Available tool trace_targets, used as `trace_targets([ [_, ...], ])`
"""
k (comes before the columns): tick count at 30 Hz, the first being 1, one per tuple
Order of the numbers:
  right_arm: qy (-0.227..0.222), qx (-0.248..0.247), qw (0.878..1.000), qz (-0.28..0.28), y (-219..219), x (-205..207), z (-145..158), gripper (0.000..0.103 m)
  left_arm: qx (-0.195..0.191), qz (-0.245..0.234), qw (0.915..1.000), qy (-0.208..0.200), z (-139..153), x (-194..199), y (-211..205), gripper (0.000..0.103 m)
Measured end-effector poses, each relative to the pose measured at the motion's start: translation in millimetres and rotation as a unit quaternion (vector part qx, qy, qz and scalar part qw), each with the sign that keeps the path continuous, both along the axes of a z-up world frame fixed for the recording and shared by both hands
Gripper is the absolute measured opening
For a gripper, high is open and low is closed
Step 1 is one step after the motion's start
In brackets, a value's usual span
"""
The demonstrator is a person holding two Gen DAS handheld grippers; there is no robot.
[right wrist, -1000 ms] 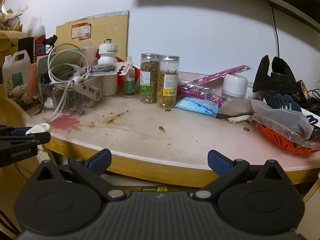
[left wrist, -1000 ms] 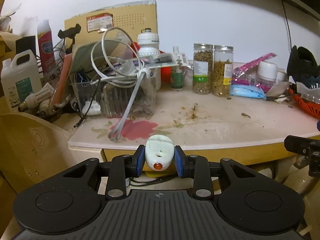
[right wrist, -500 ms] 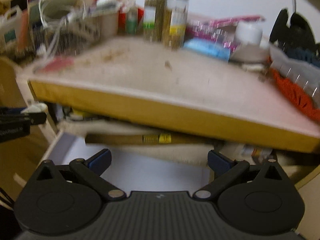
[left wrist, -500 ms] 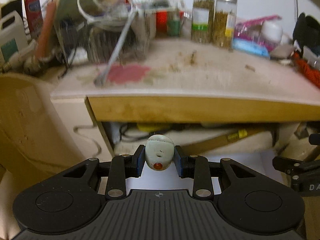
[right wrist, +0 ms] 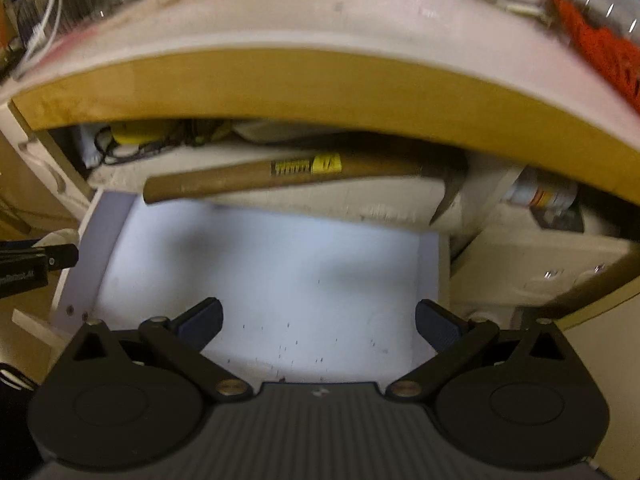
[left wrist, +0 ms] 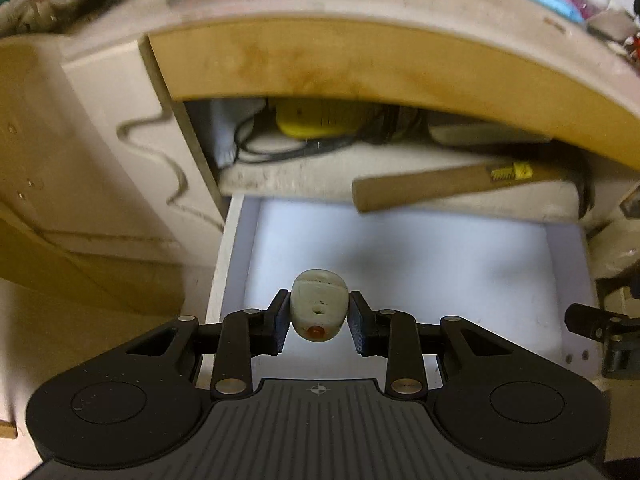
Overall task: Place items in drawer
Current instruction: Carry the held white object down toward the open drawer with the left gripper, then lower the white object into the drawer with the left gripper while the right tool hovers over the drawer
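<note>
Desk edge (right wrist: 320,80) hides the hammer (right wrist: 280,178) head's top; desktop clutter is blurred.

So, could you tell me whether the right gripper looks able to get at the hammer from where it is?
Probably yes. The right gripper is open and empty over the open drawer, and the hammer lies on the shelf just behind it. The handle end is exposed; only the desktop overhang limits headroom.

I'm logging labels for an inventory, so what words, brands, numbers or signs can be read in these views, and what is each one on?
None can be read for certain.
Hammer handle: yellow sticker with black print, too blurred.
Side of the left tongs, seen from the right wrist view: pale lettering, cut off and blurred.
Can on the shelf right of the open drawer: striped label, unreadable.
Yellow device under the desktop: no legible marking.
</note>
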State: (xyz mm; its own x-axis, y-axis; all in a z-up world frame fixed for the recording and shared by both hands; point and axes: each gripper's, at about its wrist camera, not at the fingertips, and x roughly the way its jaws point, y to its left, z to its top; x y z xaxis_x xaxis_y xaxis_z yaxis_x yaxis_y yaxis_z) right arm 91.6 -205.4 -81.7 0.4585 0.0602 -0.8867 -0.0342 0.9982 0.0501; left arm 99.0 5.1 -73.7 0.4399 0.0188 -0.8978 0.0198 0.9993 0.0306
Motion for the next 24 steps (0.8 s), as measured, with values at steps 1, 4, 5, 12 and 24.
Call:
trace_targets([
  [1,0.008,0.001,1.0,0.0,-0.2,0.4,-3.9,0.103,0.0,-0.002,1.0,0.007,-3.6,0.8,0.1,0.029],
  [4,0.031,0.004,0.999,0.0,-1.0,1.8,-15.5,0.103,0.0,-0.004,0.9996,0.029,-12.6,4.5,0.7,0.029],
  [5,0.039,0.006,0.999,-0.001,-1.2,2.2,-19.3,0.103,0.0,-0.005,0.9993,0.036,-16.1,5.2,1.4,0.029],
  [12,0.094,0.013,0.995,-0.001,-2.9,5.4,-46.4,0.103,-0.006,-0.003,0.9973,0.073,-32.5,10.4,4.2,0.029],
  [24,0.132,0.014,0.991,-0.014,-5.7,11.3,-70.0,0.103,-0.011,-0.009,0.9914,0.13,-63.8,17.5,7.8,0.029],
])
